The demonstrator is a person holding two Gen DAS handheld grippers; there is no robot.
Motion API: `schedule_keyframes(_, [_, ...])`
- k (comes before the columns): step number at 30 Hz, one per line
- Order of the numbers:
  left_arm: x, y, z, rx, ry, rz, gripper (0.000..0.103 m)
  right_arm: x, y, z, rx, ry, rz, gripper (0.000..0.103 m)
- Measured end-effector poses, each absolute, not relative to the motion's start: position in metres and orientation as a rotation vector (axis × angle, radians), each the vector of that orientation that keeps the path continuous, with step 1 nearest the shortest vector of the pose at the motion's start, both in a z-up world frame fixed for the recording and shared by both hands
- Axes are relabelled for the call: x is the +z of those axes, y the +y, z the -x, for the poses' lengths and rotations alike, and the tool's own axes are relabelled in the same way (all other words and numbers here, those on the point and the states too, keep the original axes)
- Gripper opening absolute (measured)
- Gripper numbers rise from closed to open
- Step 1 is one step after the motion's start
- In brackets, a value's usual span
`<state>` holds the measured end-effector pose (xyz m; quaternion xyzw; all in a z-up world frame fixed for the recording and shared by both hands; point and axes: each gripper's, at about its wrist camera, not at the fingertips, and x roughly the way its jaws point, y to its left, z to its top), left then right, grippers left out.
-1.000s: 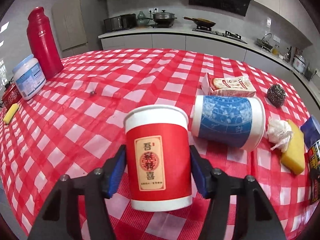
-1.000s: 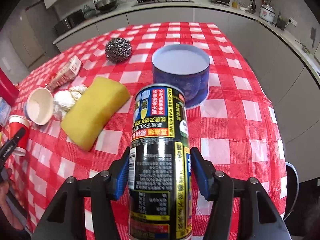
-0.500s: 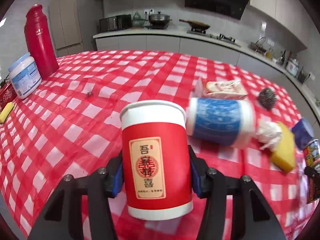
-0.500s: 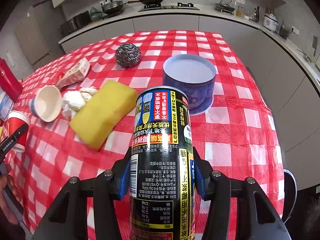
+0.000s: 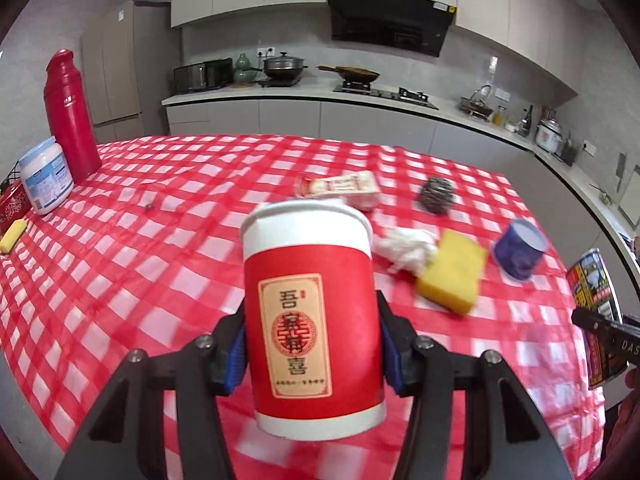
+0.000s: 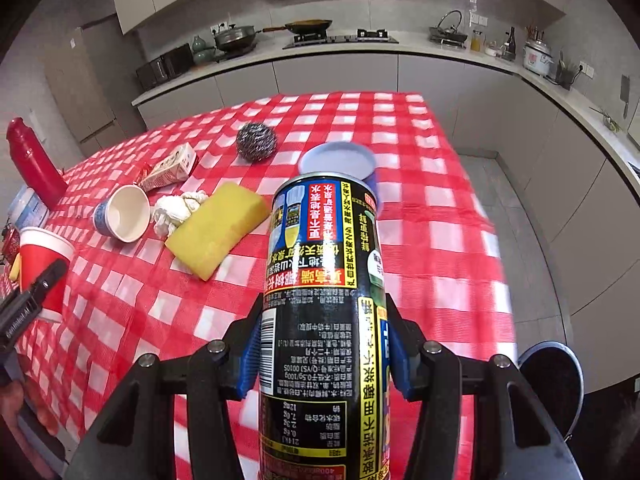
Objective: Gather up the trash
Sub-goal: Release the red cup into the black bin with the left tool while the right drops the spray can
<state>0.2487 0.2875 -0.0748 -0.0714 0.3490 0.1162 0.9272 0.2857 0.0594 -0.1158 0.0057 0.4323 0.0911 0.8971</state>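
Note:
My left gripper [image 5: 312, 344] is shut on a red paper cup [image 5: 310, 320] and holds it upright, lifted above the red checked table [image 5: 160, 240]. My right gripper [image 6: 322, 352] is shut on a black drink can [image 6: 322, 320], held upside down above the table's right side. The can also shows at the right edge of the left wrist view [image 5: 596, 312], and the red cup at the left edge of the right wrist view [image 6: 40, 264]. On the table lie a blue paper cup on its side [image 6: 122, 214], a crumpled tissue [image 6: 176, 210] and a small carton [image 6: 170, 168].
A yellow sponge [image 6: 218, 228], a steel scourer [image 6: 256, 140] and a blue bowl [image 6: 340, 162] sit on the table's right part. A red flask [image 5: 70, 112] and a white jar [image 5: 46, 176] stand far left. A dark bin [image 6: 548, 384] is beside the table.
Both grippers have risen and pulled back from the table with the cup and the can. The red cup now hides the blue cup in the left wrist view.

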Motion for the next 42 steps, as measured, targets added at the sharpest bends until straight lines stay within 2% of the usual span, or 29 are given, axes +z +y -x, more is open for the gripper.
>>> schedule_keyframes(13, [-0.057, 0.156, -0.228, 0.152, 0.691, 0.109, 0.055, -0.102, -0.068, -0.246, 0.147, 0.874, -0.052, 0.055])
schedule_keyframes(23, [-0.054, 0.025, -0.230, -0.010, 0.692, 0.076, 0.055, -0.102, -0.196, -0.217, 0.031, 0.866, -0.103, 0.055])
schedule_keyframes(35, [-0.085, -0.122, -0.238, -0.180, 0.752, 0.076, 0.055, -0.170, -0.329, -0.202, -0.067, 0.980, -0.161, 0.055])
schedule_keyframes(42, [-0.120, -0.159, -0.245, -0.164, 0.799, 0.044, 0.055, -0.226, -0.352, -0.221, 0.005, 1.053, -0.181, 0.055])
